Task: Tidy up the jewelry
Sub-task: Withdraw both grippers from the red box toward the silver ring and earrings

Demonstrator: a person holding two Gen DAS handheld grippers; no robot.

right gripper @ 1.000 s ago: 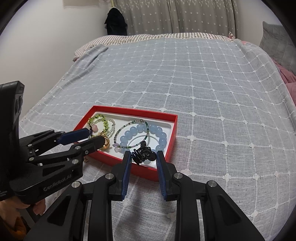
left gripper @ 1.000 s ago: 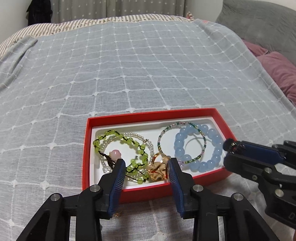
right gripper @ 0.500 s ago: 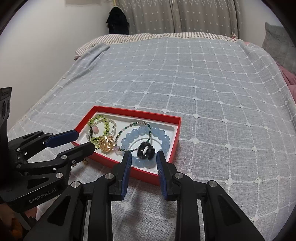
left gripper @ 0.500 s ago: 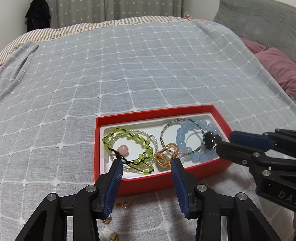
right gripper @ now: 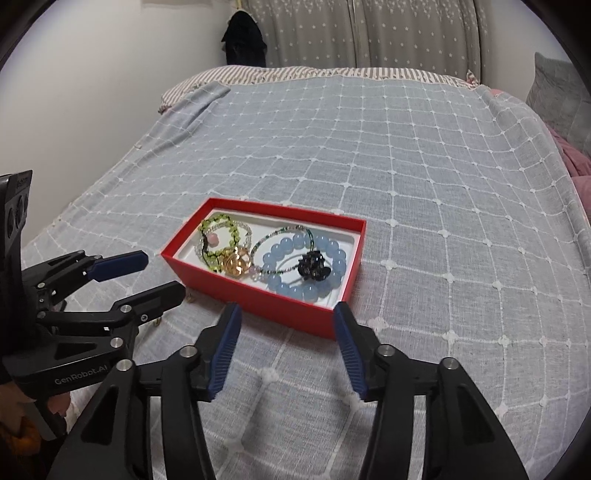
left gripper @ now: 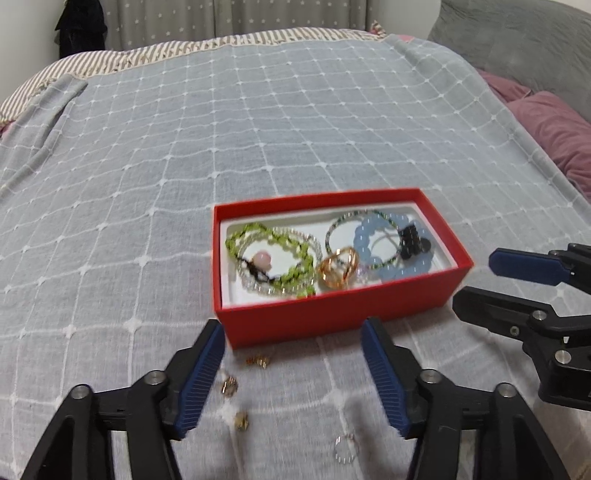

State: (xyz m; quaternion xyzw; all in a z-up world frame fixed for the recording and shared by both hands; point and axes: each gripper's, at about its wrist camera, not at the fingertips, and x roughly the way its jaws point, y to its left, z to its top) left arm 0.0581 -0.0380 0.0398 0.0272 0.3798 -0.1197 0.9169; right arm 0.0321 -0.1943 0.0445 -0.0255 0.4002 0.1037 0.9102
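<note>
Red rectangular box (left gripper: 332, 317) — round glossy beads (left gripper: 397, 275) inside.

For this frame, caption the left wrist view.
Open left gripper before a red box of bracelets; small earrings lie loose on bedspread.

Home bedroom. A bed (right gripper: 406, 166) fills both views, covered by a grey bedspread (left gripper: 258, 129) with a white stitched grid; a striped sheet (left gripper: 184, 48) shows at its far edge. Behind it hang grey curtains (right gripper: 369, 33) dotted with small white stars, next to a plain white wall (right gripper: 92, 92). A dark garment (right gripper: 243, 37) hangs by the curtain. On the right side lie a grey cushion (left gripper: 517, 44) and mauve pillows (left gripper: 554, 125). A red box (left gripper: 332, 317) of bracelets and rings sits on the bedspread, with a few small loose jewelry pieces (left gripper: 236, 387) on the cloth beside it: personal items, domestic setting, soft indoor light.
</note>
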